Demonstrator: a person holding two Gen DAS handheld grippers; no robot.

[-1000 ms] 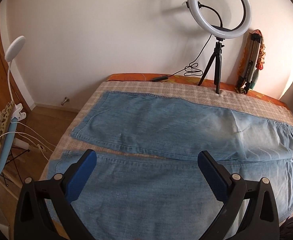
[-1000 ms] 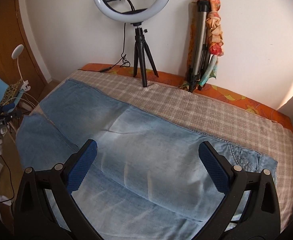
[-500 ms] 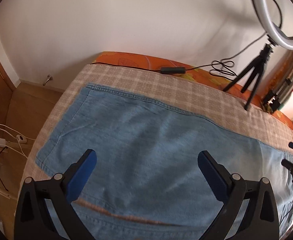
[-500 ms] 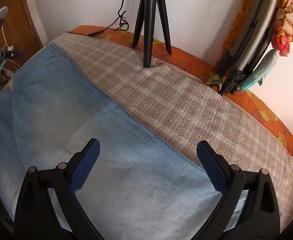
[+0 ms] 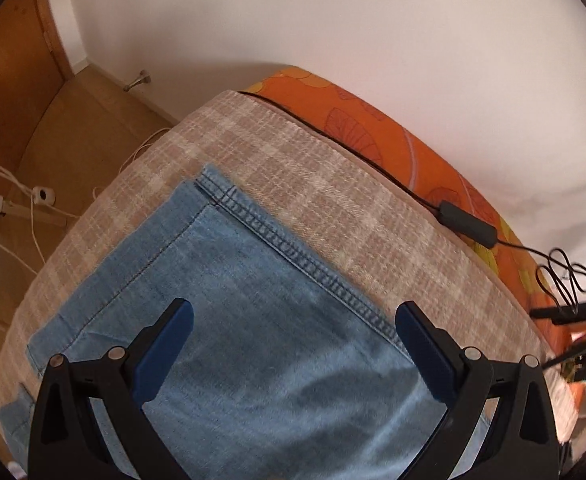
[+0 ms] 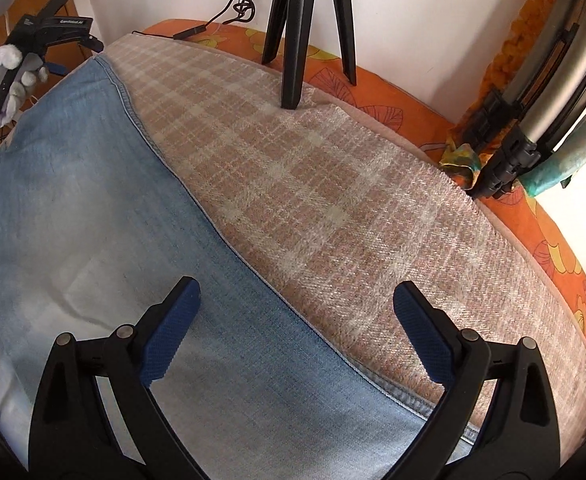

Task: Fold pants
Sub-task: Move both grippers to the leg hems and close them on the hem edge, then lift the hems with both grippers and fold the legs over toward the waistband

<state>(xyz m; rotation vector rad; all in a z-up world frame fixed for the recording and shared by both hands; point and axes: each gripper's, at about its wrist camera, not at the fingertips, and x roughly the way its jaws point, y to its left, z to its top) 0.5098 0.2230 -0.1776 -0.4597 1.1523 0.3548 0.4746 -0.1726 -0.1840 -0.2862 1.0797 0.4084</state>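
Observation:
Light blue denim pants (image 5: pixel 253 300) lie flat on a checked blanket (image 5: pixel 333 200) on the bed. In the left wrist view my left gripper (image 5: pixel 293 344) is open and empty, low over the far leg near its hem (image 5: pixel 141 256) and outer seam. In the right wrist view my right gripper (image 6: pixel 295 320) is open and empty, straddling the far seam of the pants (image 6: pixel 93 200) where denim meets blanket (image 6: pixel 333 200). The left gripper (image 6: pixel 57 28), held by a white-gloved hand, shows at the upper left of that view.
A black tripod (image 6: pixel 305 28) stands on the blanket's far edge. A folded silver tripod (image 6: pixel 533 112) leans at the right wall. A black cable with an inline switch (image 5: pixel 467 226) runs along the orange mattress (image 5: pixel 373 128). White cords (image 5: pixel 9 208) lie on the wooden floor left.
Both grippers have moved forward and down toward the far side of the pants. The left now looks at the hem corner, the right at the far seam. Both stay open.

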